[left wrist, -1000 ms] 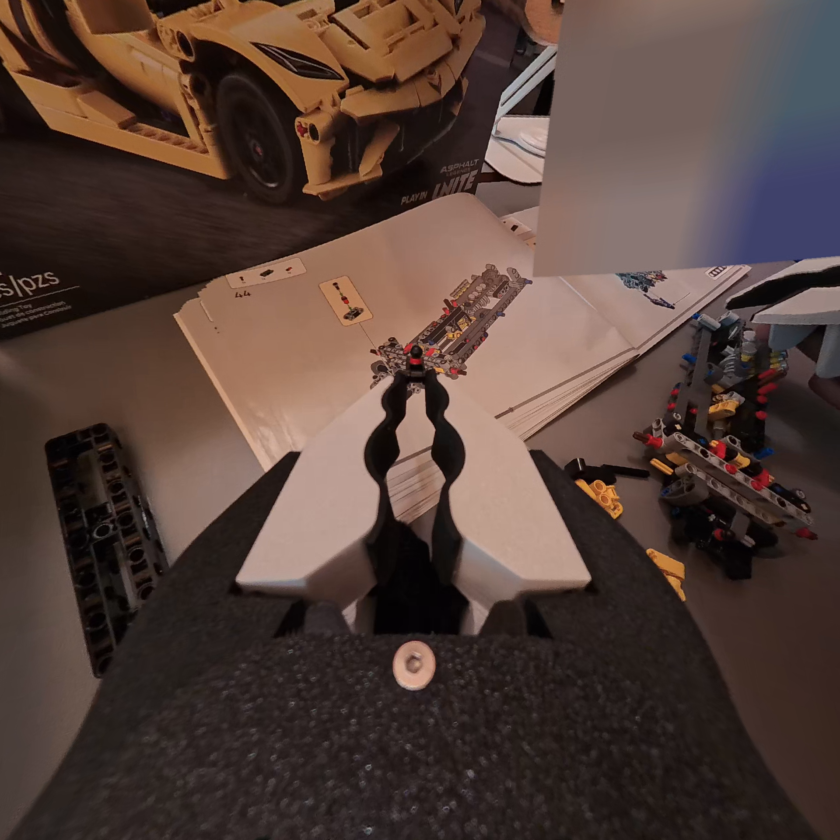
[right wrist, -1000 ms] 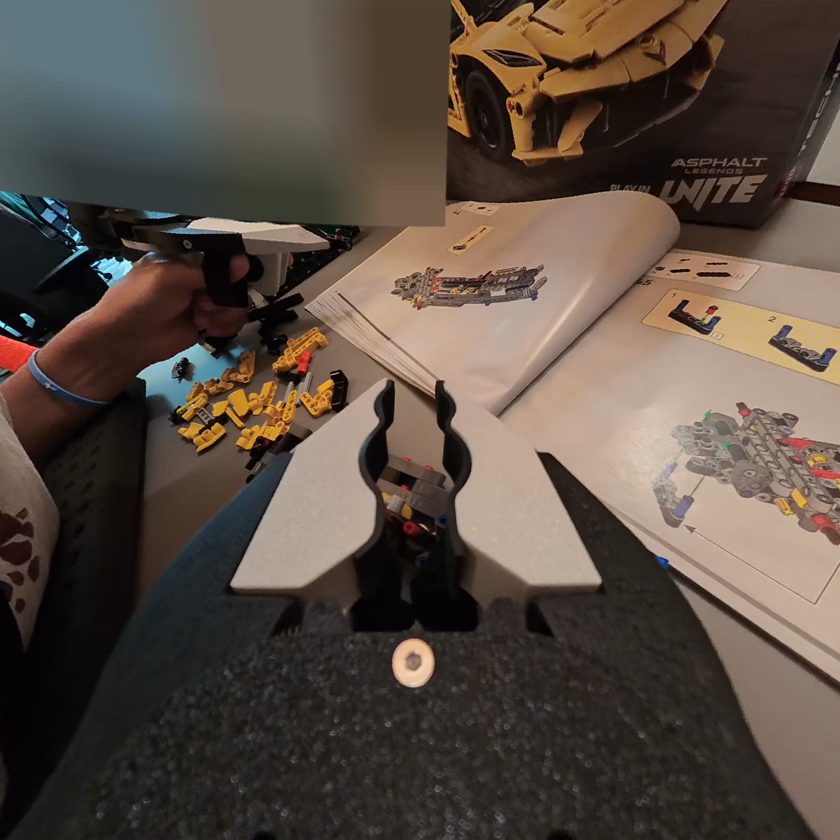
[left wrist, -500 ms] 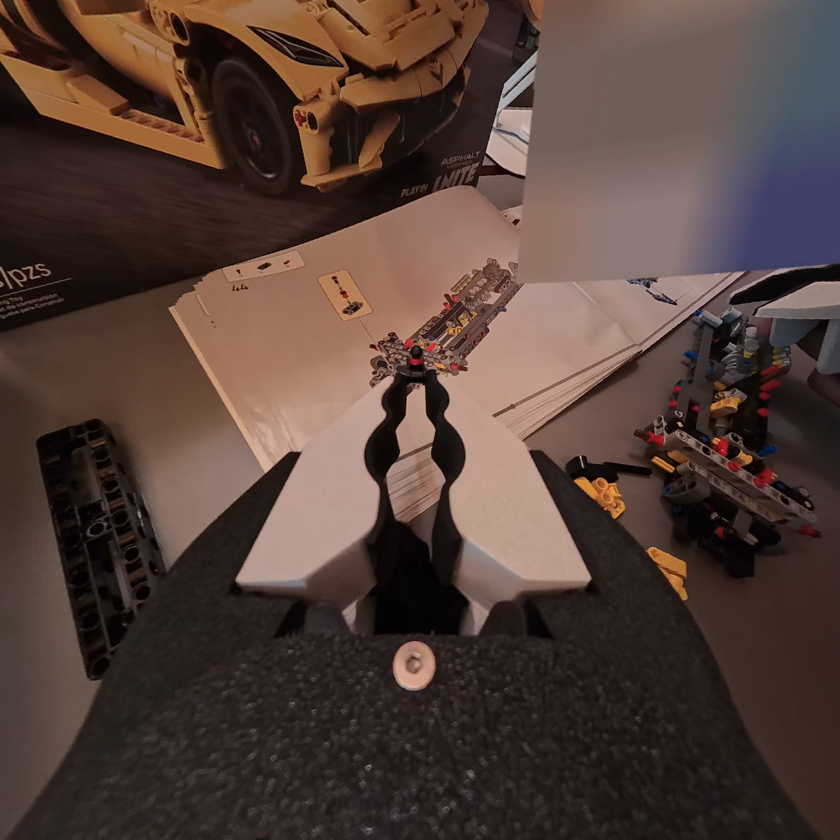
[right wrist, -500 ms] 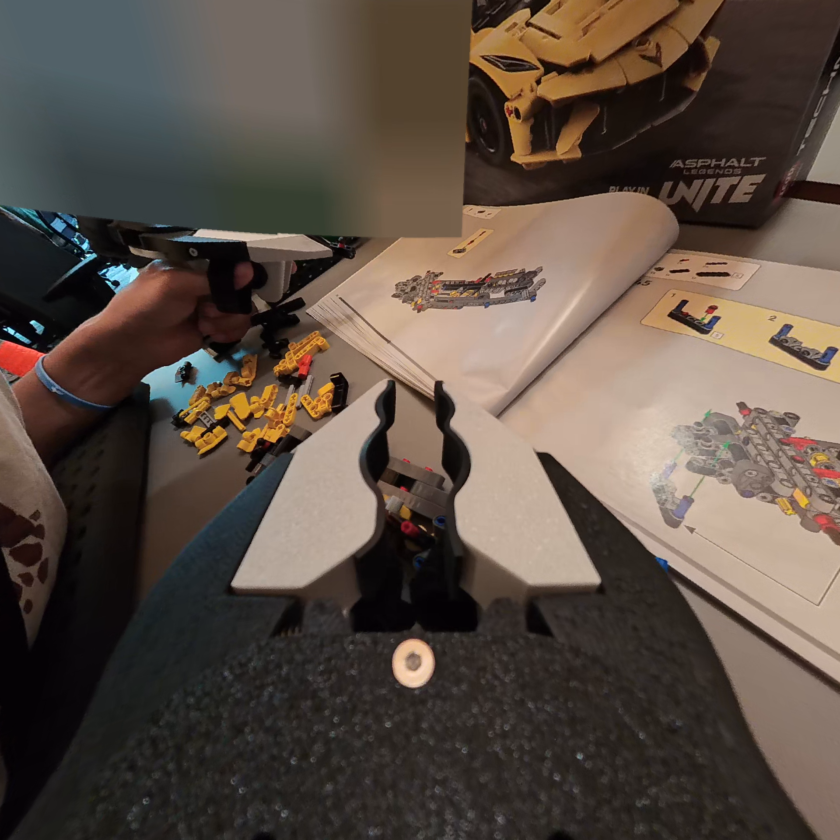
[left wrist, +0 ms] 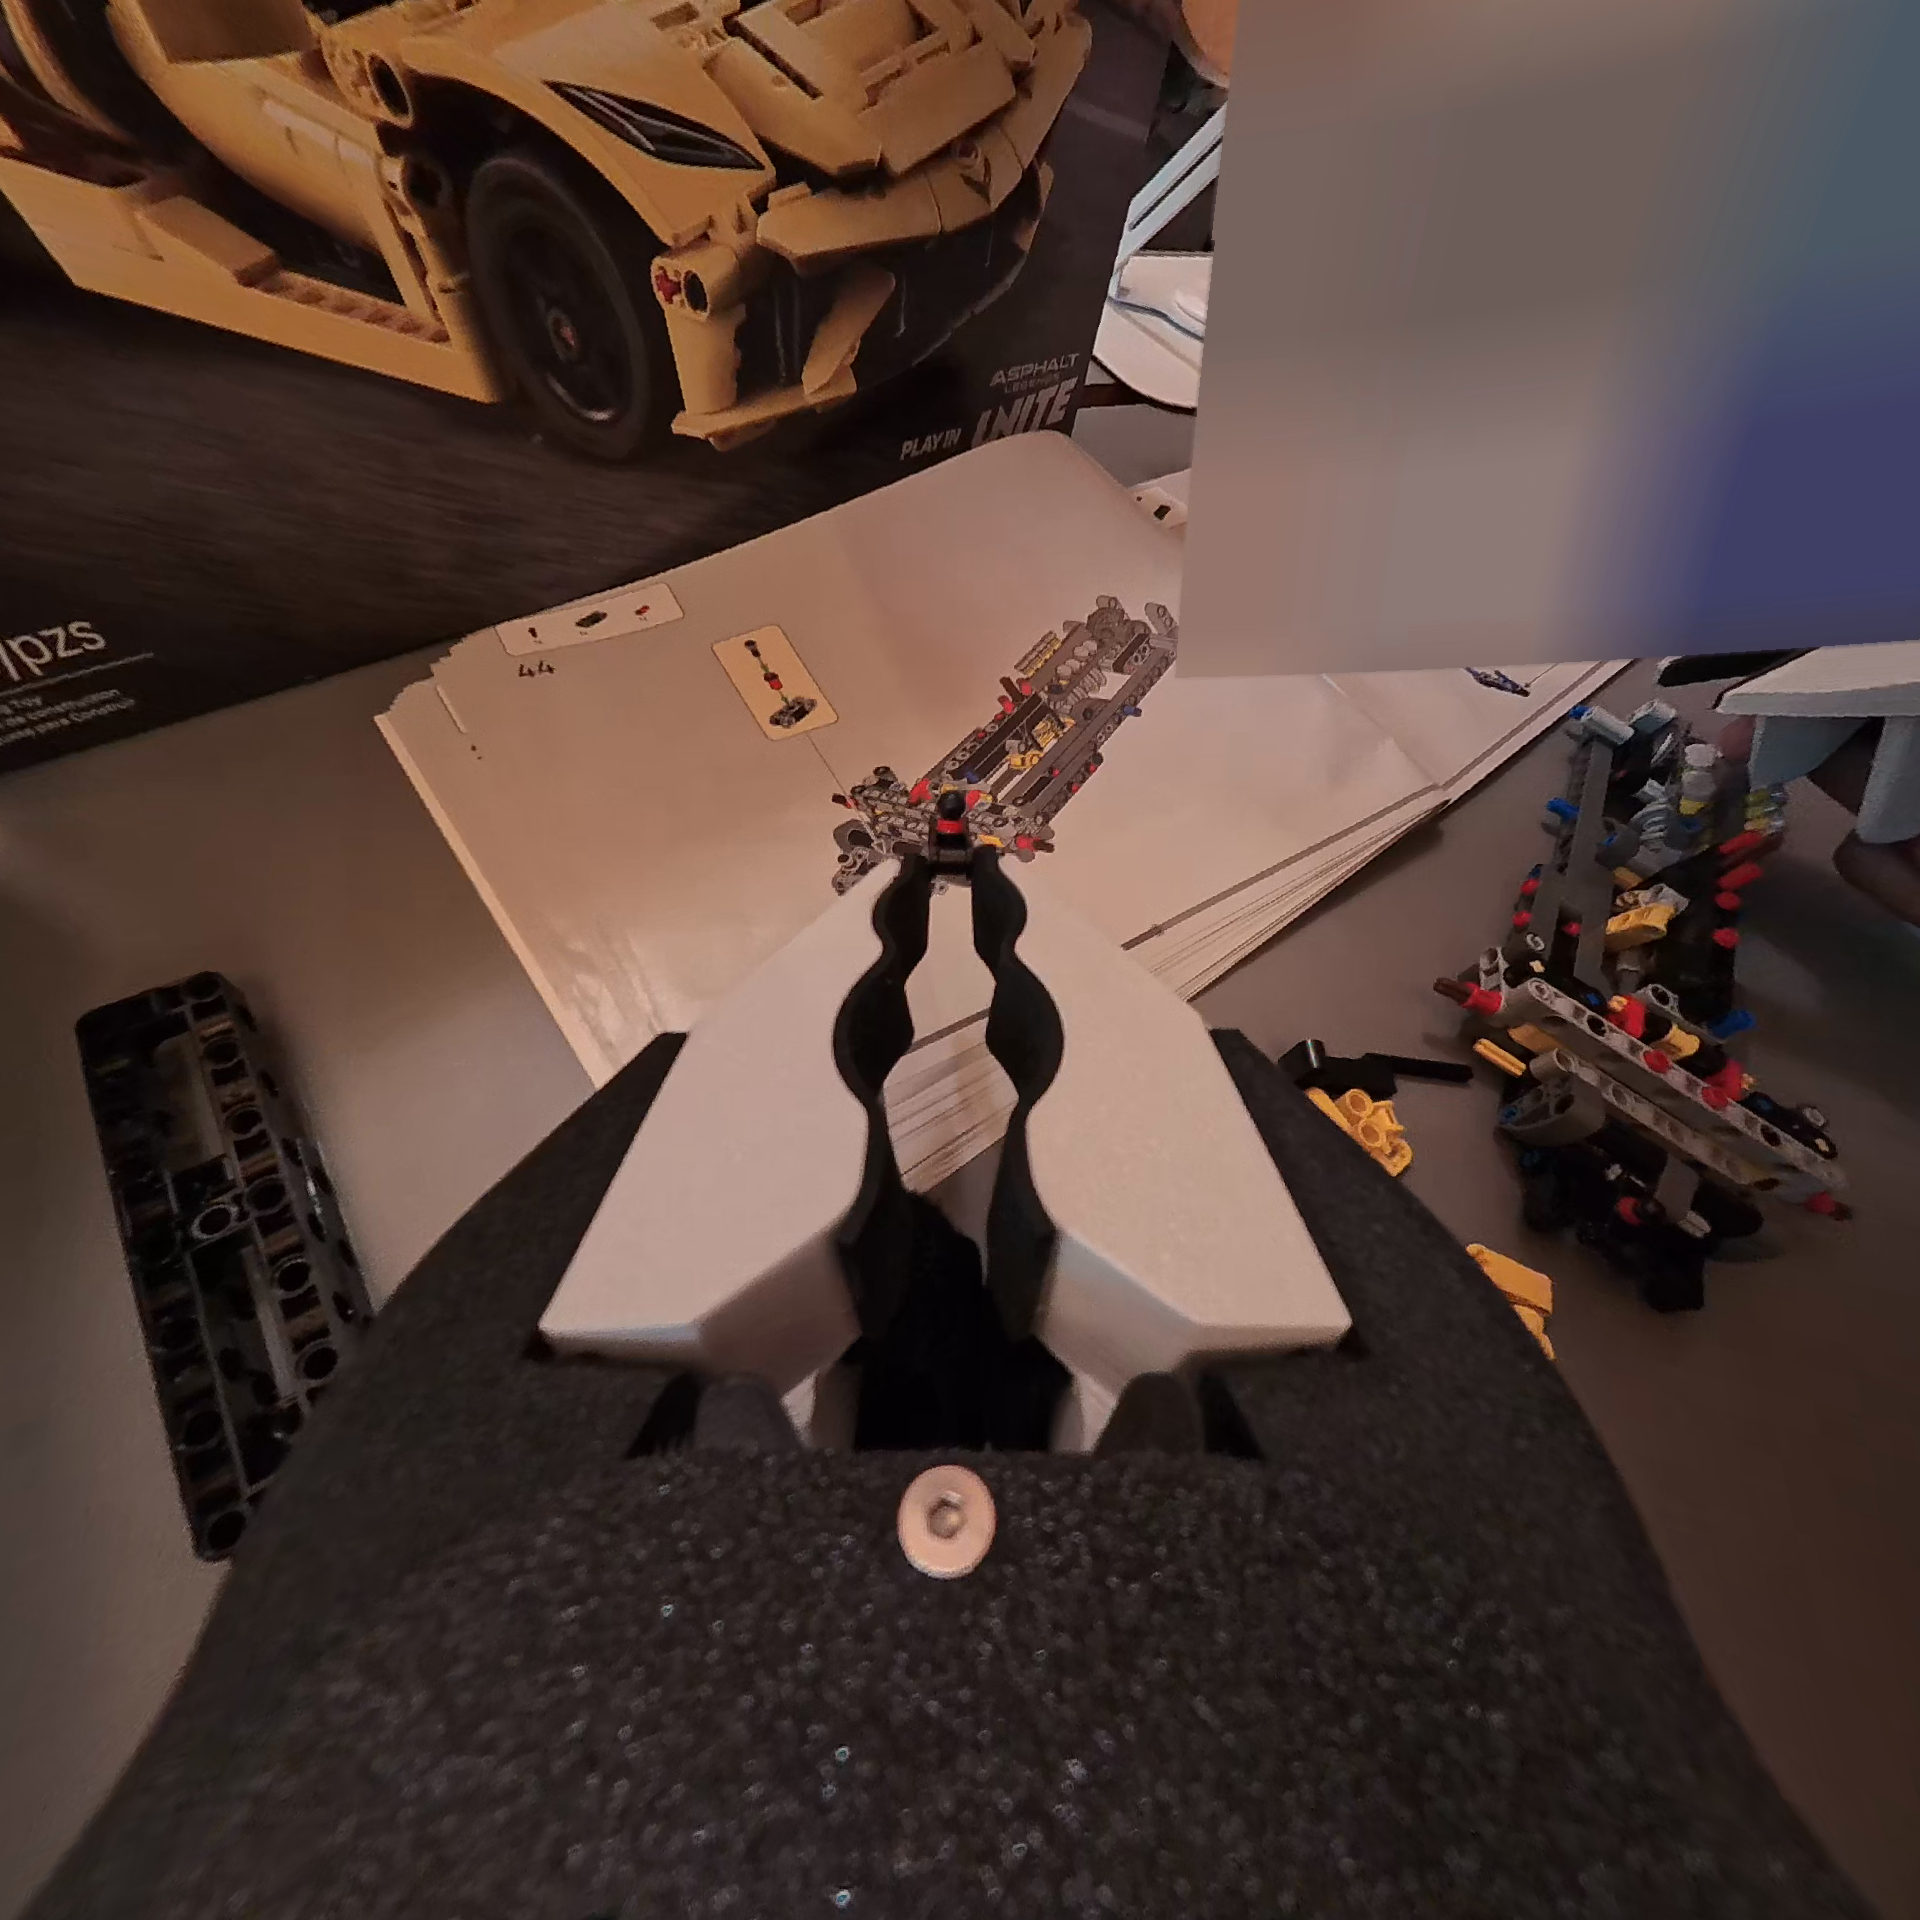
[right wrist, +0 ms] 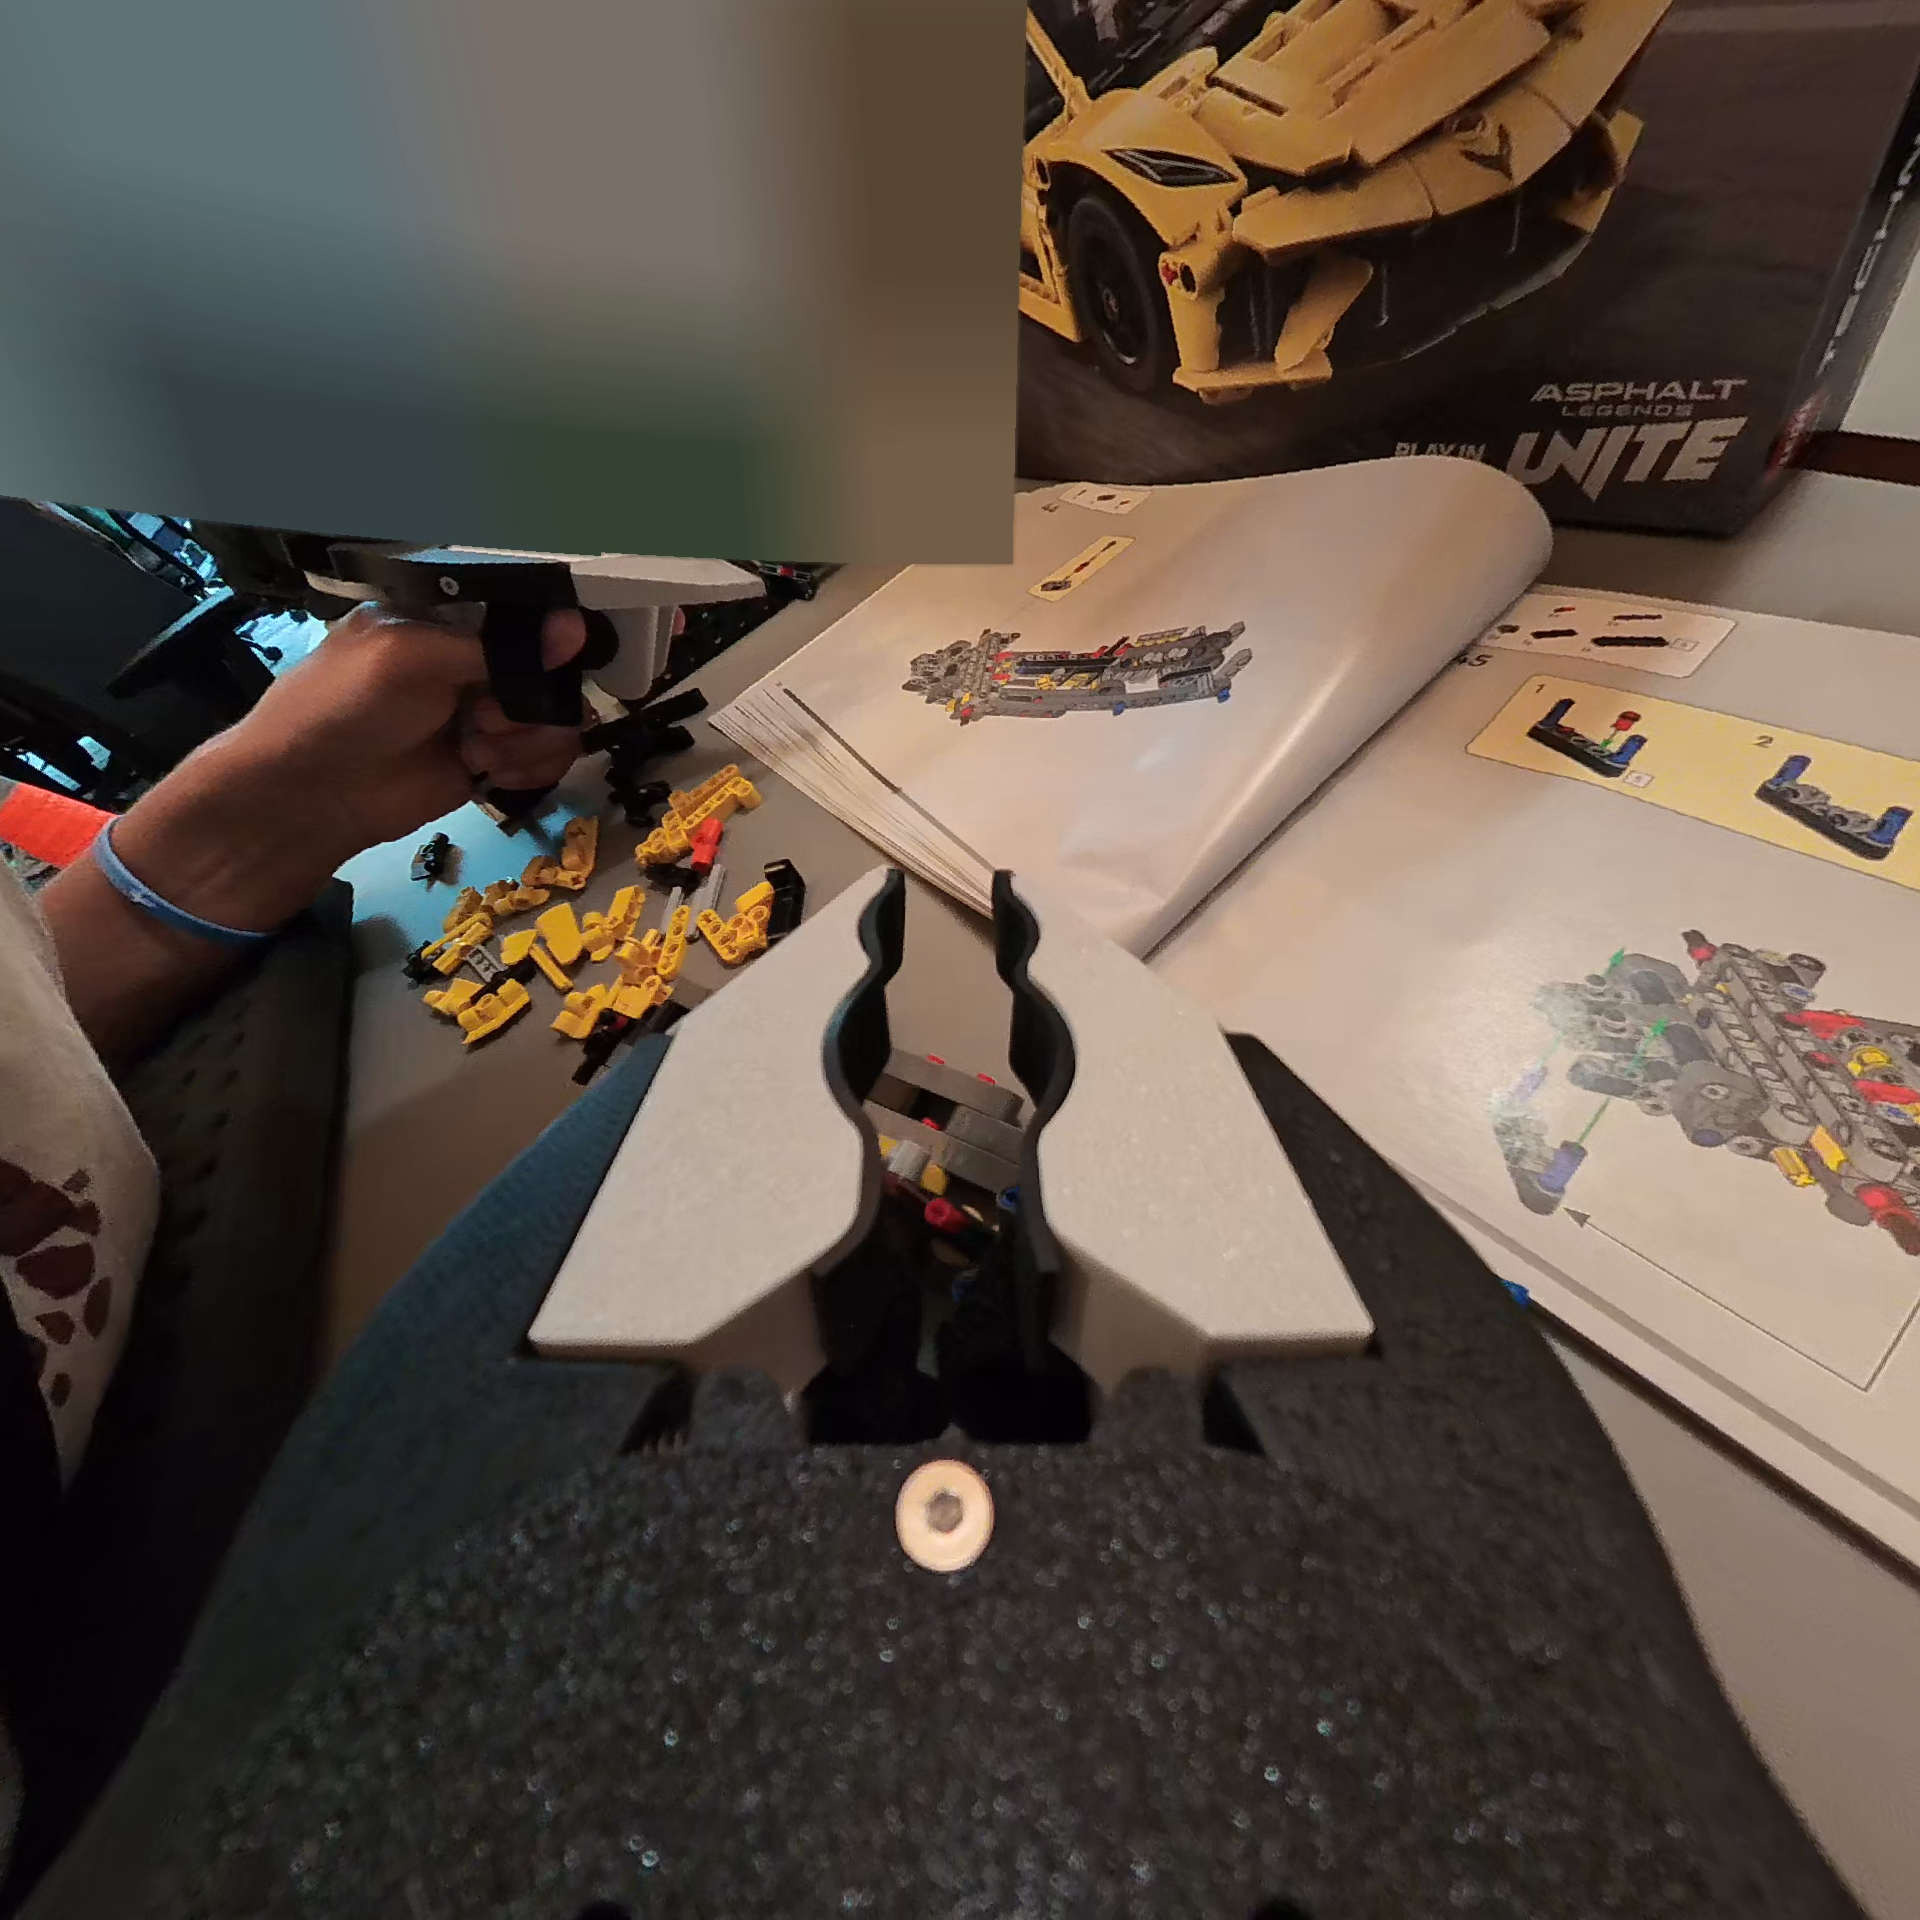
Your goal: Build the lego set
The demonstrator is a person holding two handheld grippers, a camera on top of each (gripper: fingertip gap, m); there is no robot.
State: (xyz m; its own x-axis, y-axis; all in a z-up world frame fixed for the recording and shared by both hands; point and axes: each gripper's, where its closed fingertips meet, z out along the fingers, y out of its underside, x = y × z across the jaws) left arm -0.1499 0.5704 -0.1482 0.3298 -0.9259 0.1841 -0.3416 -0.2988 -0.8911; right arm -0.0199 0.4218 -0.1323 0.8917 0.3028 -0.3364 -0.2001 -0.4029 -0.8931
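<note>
My left gripper (left wrist: pixel 948 868) is shut on a small black and red pin piece (left wrist: pixel 948 826), held above the open instruction booklet (left wrist: pixel 665 831). The partly built grey lego assembly (left wrist: pixel 1621 1039) with red, blue and yellow pins stands on the table at the right. My right gripper (right wrist: pixel 945 894) is closed on that assembly (right wrist: pixel 951 1127), which sits low between its fingers; the fingertips stay apart. In the right wrist view a hand holds the left gripper (right wrist: pixel 727 587) above the loose pieces.
The set's box (left wrist: pixel 312 468) stands behind the booklet (right wrist: pixel 1351 831). A black frame piece (left wrist: pixel 208 1236) lies at the left. A pile of yellow pieces (right wrist: pixel 592 935) lies near the hand. A few yellow and black parts (left wrist: pixel 1361 1112) lie beside the assembly. The left gripper's tips are roughly 20 cm from the right gripper's.
The left gripper with its pin has shifted slightly to the right, towards the booklet. The right gripper and the assembly have stayed put.
</note>
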